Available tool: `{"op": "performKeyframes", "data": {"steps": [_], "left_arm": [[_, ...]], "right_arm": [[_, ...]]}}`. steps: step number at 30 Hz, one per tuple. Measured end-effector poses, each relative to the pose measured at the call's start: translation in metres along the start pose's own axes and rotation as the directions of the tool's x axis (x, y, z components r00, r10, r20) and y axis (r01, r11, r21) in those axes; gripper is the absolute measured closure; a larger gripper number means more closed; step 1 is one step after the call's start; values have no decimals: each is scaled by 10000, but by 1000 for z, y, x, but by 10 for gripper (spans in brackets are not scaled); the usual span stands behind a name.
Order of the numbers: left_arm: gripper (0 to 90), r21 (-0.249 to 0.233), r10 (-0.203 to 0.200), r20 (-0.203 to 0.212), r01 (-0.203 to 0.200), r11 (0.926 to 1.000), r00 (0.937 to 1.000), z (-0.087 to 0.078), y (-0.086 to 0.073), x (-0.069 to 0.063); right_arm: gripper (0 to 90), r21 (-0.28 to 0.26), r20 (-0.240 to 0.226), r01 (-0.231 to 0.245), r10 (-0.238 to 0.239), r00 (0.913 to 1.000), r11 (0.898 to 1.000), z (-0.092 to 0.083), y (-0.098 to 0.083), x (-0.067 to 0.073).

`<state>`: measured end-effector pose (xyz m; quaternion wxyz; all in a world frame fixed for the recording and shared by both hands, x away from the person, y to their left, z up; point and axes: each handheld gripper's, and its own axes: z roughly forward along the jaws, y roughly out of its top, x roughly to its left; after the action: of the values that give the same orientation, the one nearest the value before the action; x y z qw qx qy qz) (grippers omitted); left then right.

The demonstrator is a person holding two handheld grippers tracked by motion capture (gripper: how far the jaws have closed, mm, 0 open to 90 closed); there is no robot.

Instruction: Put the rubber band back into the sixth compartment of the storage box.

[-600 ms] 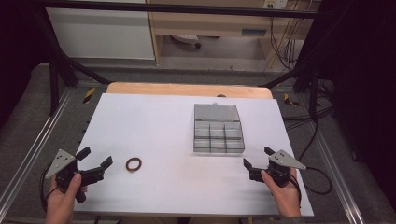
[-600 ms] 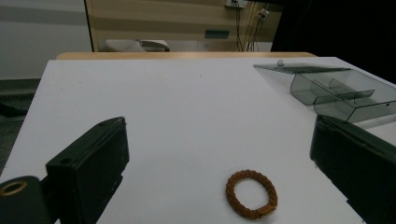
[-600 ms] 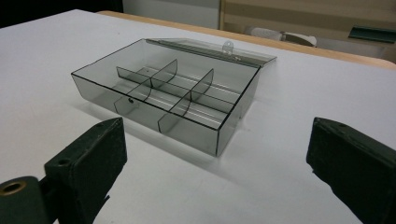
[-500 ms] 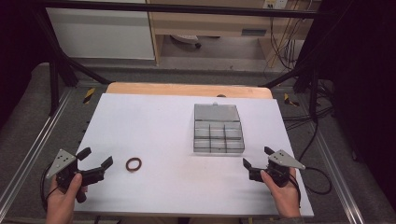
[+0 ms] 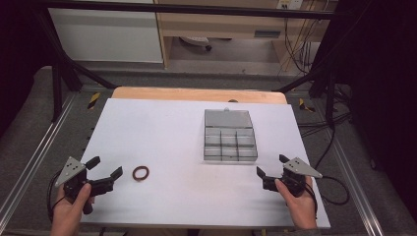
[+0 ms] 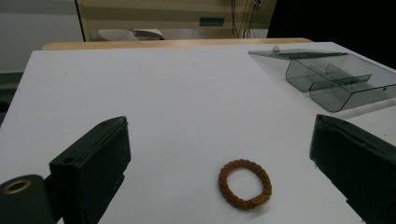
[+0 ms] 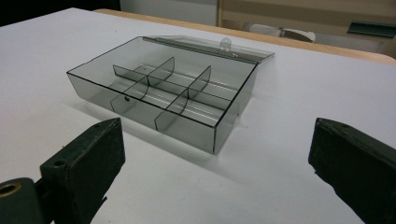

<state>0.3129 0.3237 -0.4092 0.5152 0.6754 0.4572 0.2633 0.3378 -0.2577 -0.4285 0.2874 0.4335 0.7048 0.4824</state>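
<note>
Nothing of note has shifted since the earlier high view: the brown bracelet [image 6: 244, 184] lies where it lay, and both grippers are held where they were. It rests flat on the white table [image 5: 162, 128], just ahead of the left gripper [image 5: 104, 170] and roughly centred between its two black jaws, which are spread wide with nothing between them. It appears to be a woven or beaded band (light, limp and likely to sag once lifted), with a small clasp on its near side. A hold across one side of the ring is judged best, one jaw inside the loop and one outside; the flat lie against the table means the tips must be brought right down to the surface, and a shallow pinch could let it slip. Well apart to the right stands the clear compartment box [image 5: 230, 140], lid folded back. Near it the right gripper [image 5: 270, 165] is held, jaws likewise wide and empty.
</note>
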Motion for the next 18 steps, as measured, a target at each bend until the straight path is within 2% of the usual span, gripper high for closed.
{"op": "performKeyframes", "data": {"steps": [8,18], "left_arm": [[55,214,236,167,-240,9995,9996,5,-1,-6],[55,210,264,-49,-263,9994,9996,7,-2,-6]], "right_arm": [[39,7,-8,13,-13,10000,10000,1,0,1],[35,84,-186,19,-17,9998,10000,2,1,5]]}}
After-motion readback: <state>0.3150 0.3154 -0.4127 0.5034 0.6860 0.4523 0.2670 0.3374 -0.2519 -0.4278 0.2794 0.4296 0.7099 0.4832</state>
